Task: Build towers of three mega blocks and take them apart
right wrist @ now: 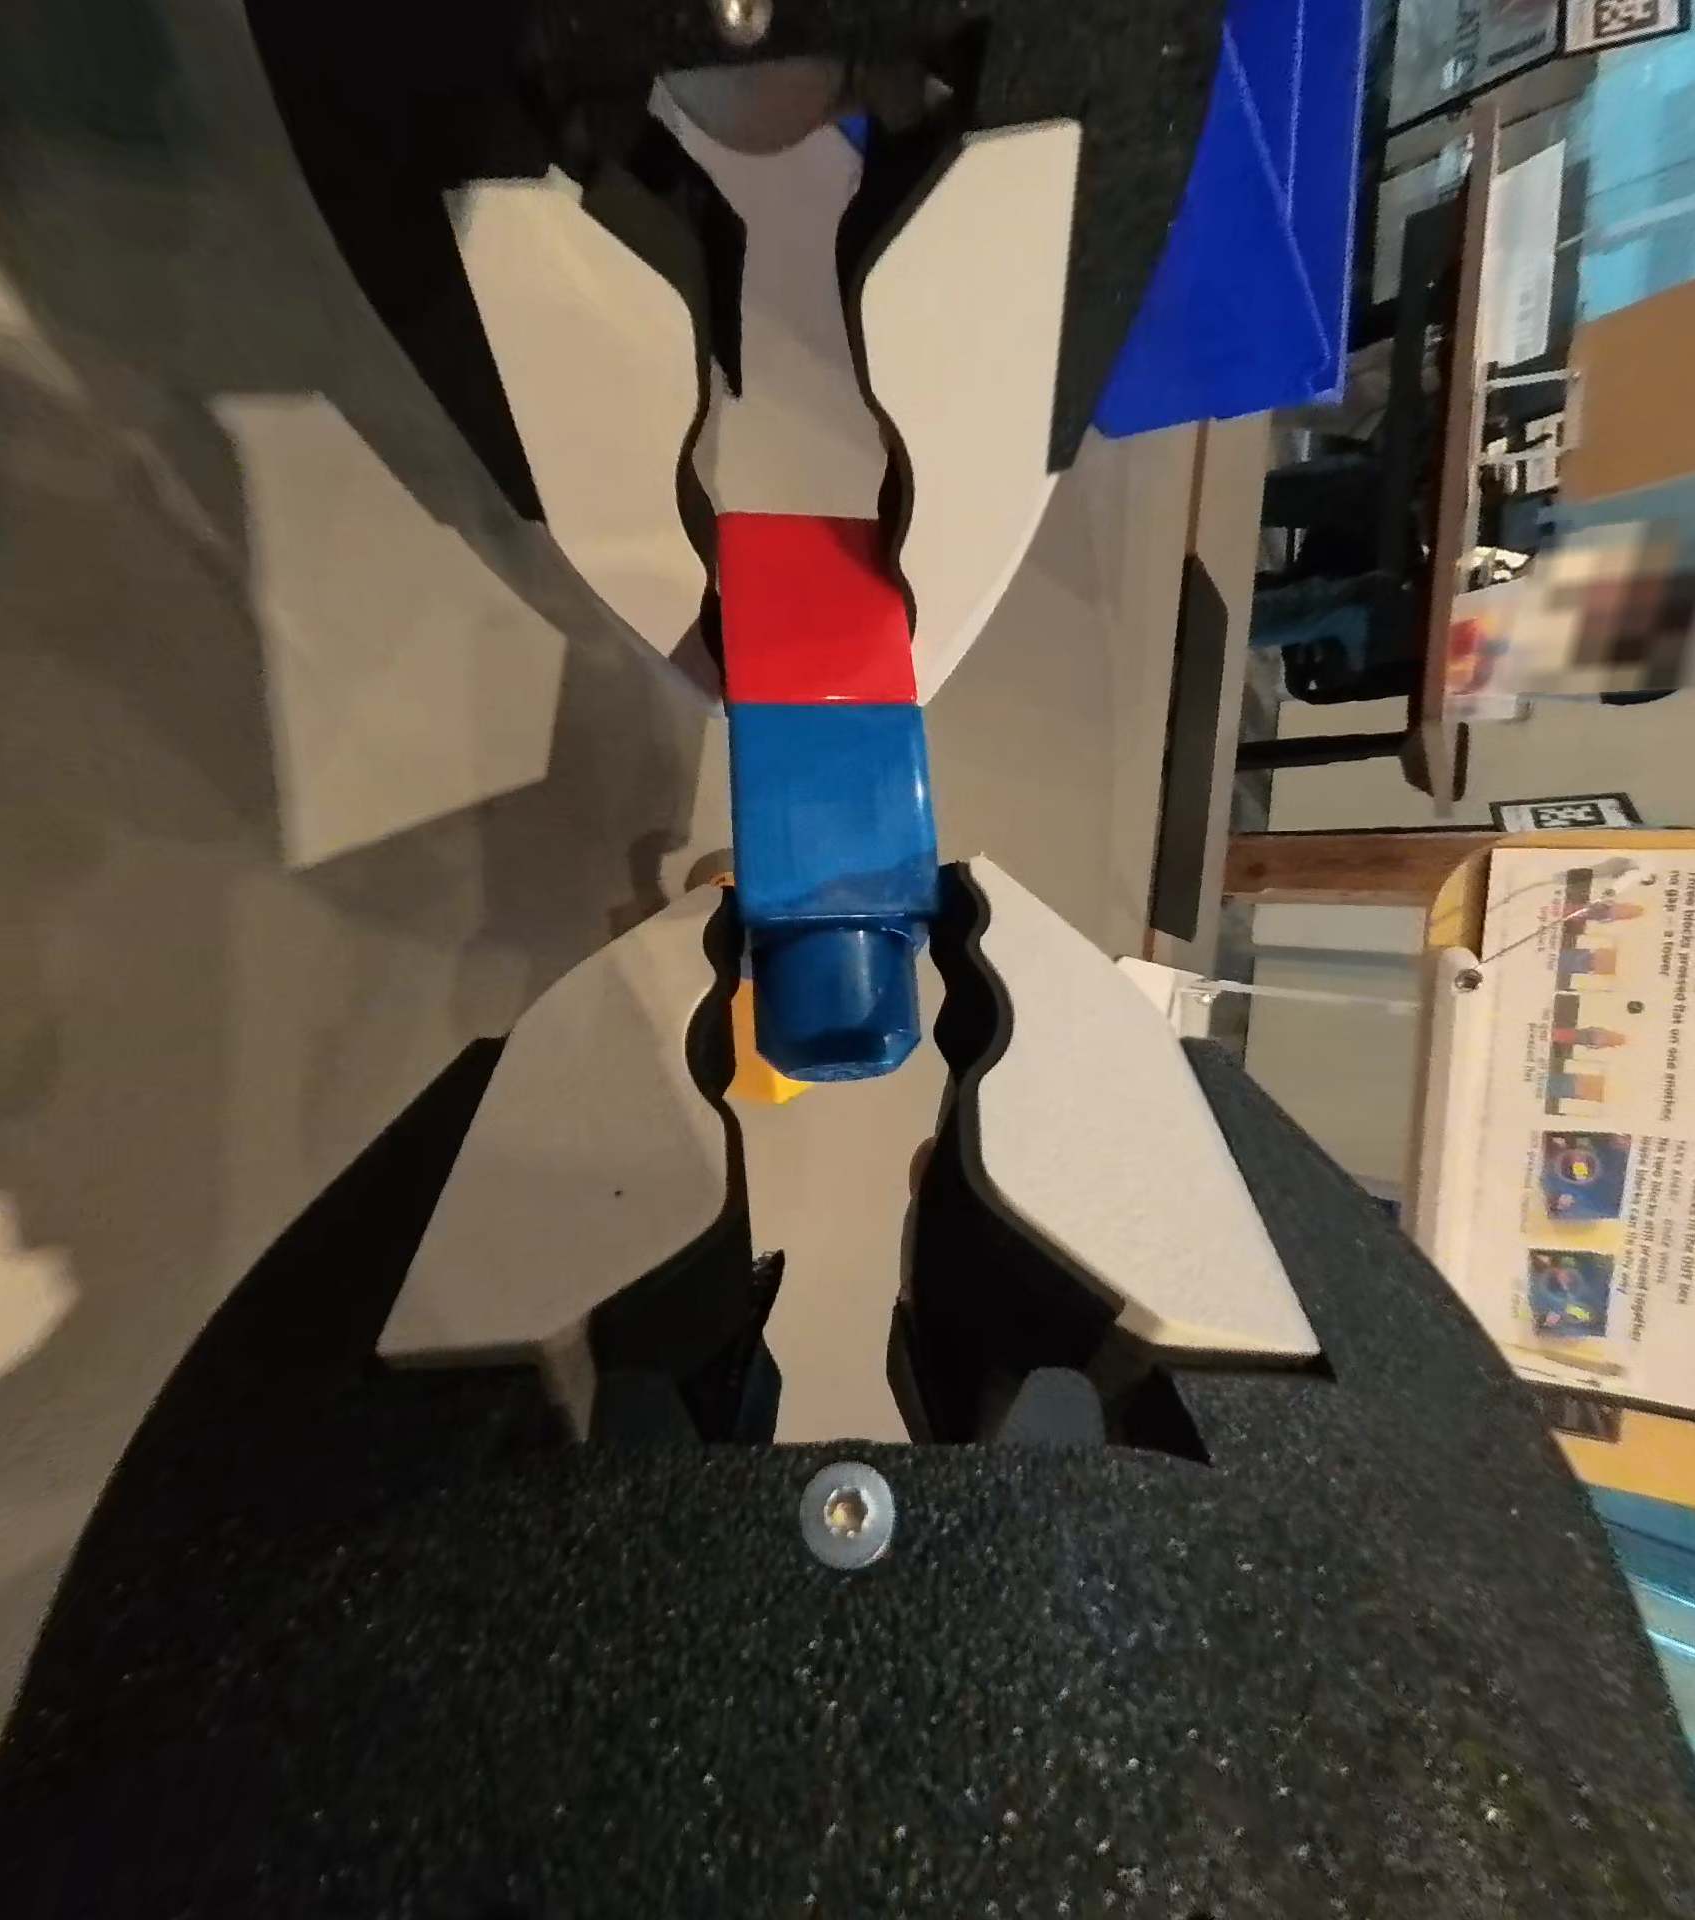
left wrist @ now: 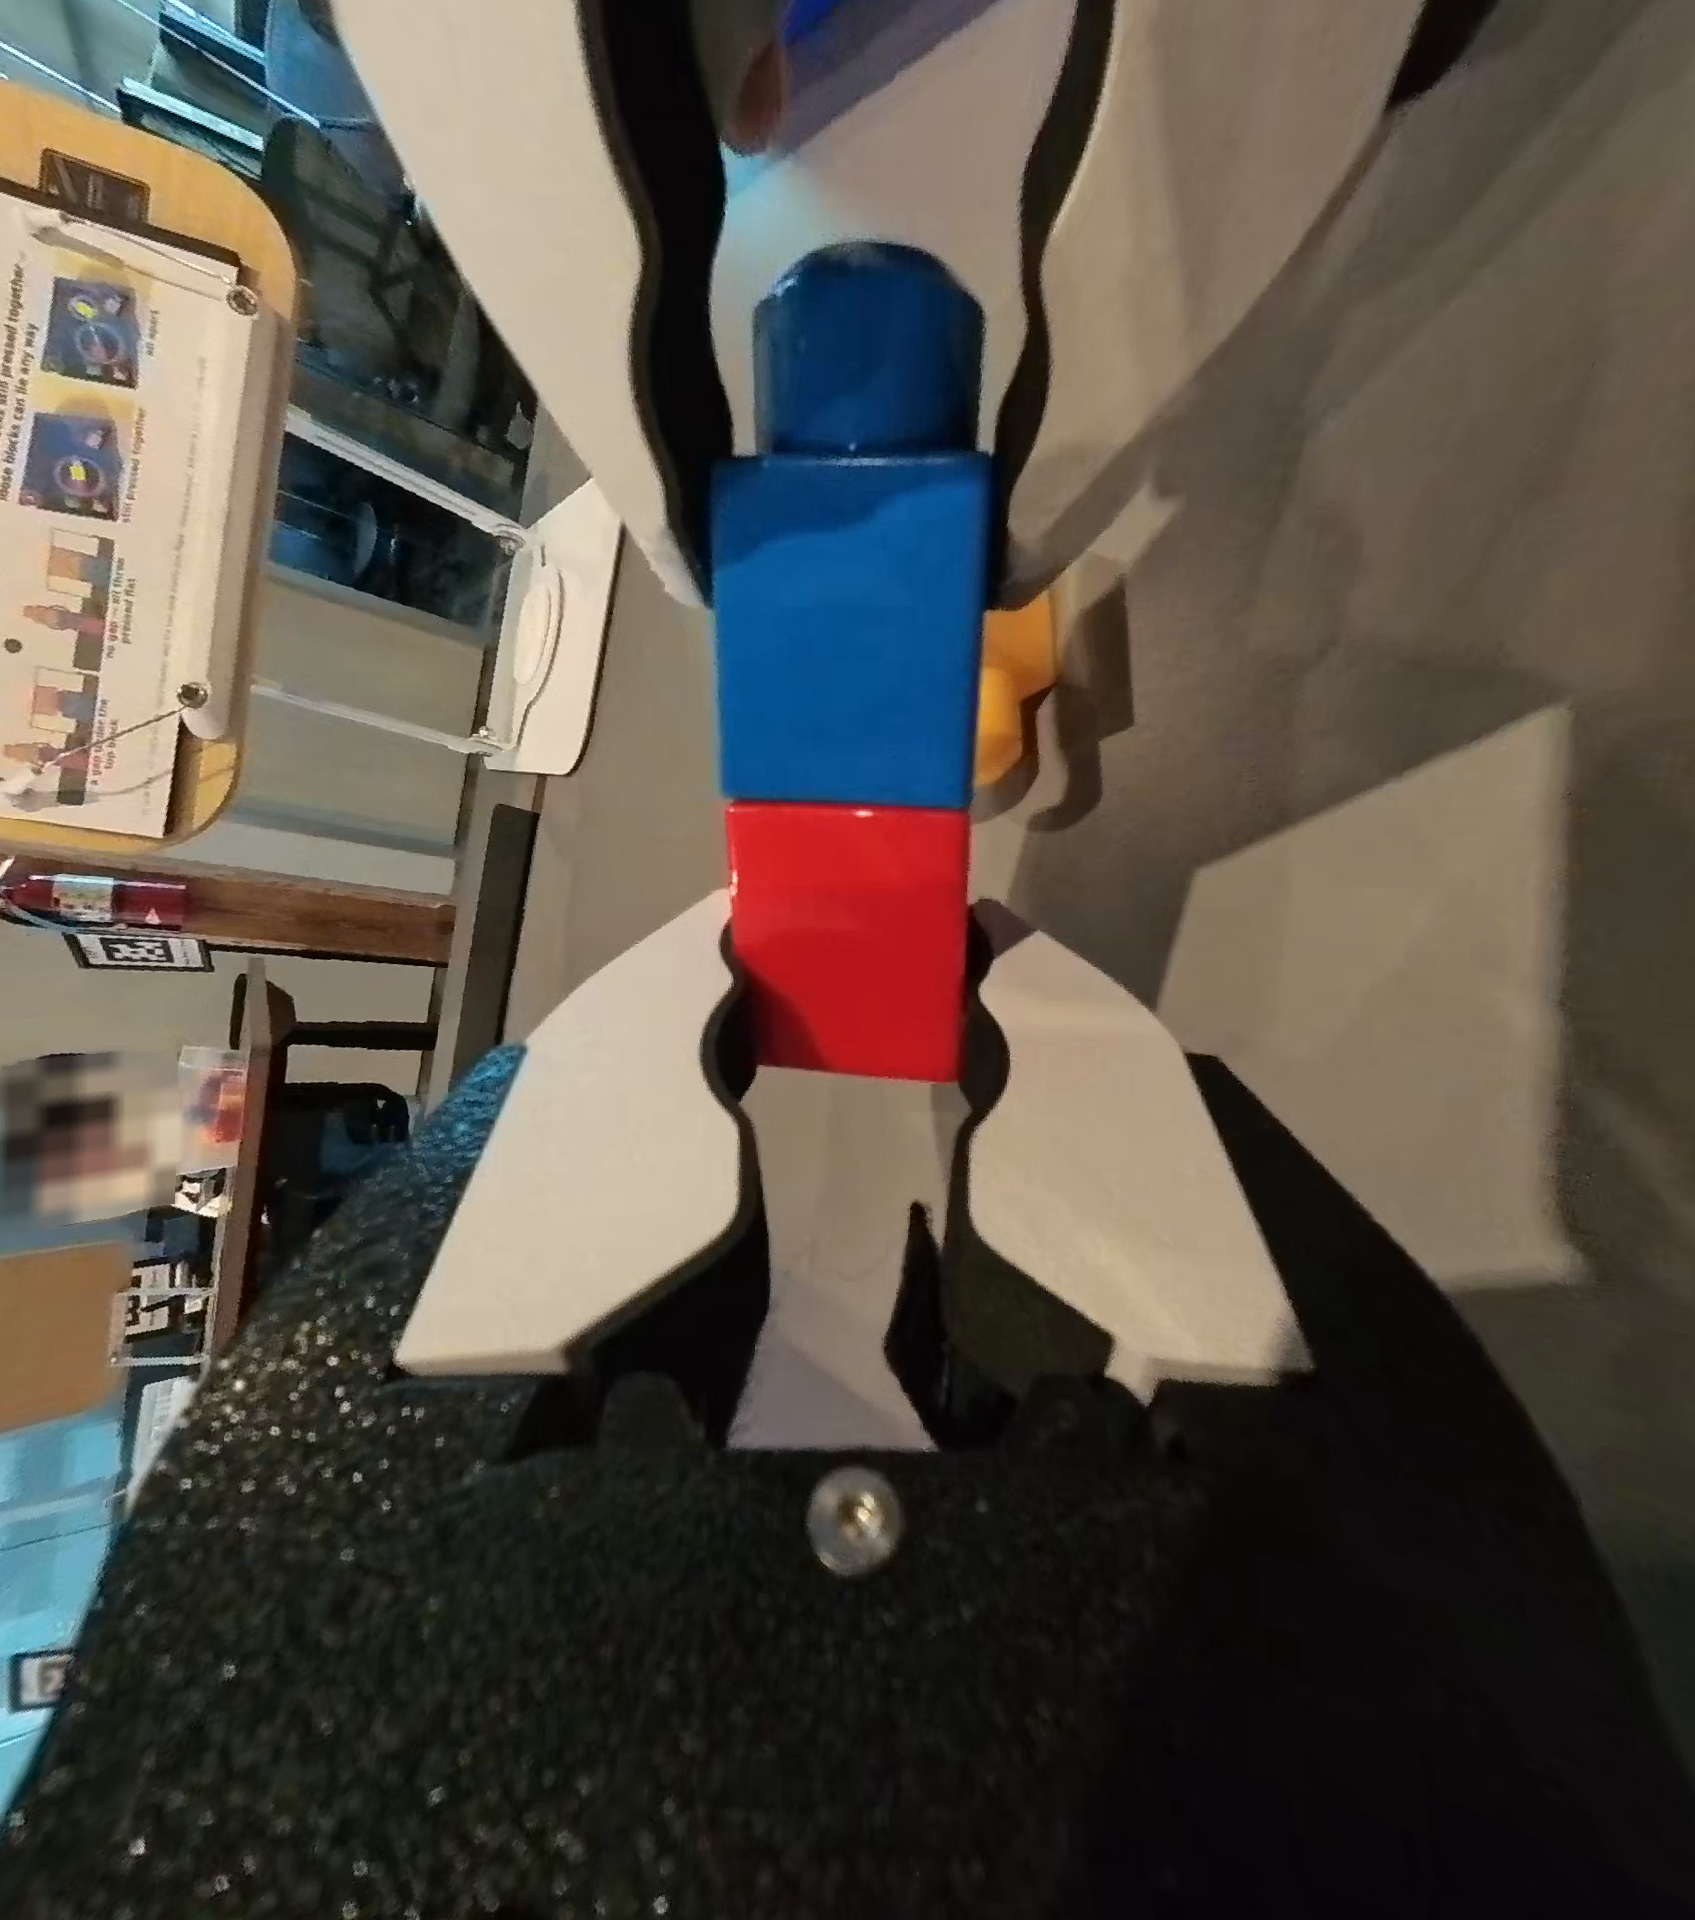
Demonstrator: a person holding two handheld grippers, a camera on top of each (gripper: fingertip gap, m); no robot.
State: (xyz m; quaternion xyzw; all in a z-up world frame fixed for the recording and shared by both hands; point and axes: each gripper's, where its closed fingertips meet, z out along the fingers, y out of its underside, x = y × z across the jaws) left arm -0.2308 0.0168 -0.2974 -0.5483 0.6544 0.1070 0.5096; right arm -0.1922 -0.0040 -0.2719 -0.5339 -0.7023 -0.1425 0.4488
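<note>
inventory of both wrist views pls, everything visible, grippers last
red block: 1, red, pressed end to end with the blue block, between the left gripper's fingers
blue block: 1, blue, stud end between the right gripper's fingers
yellow block: 1, yellow, mostly hidden behind the blue block
instruction board: 1, wood-edged with a white sheet, background
blue bin: 1, blue, behind the left gripper in the right wrist view
left gripper: 1, white fingers on a black body, shut on the red block
right gripper: 1, same build, fingers around the blue stud; contact unclear
</note>
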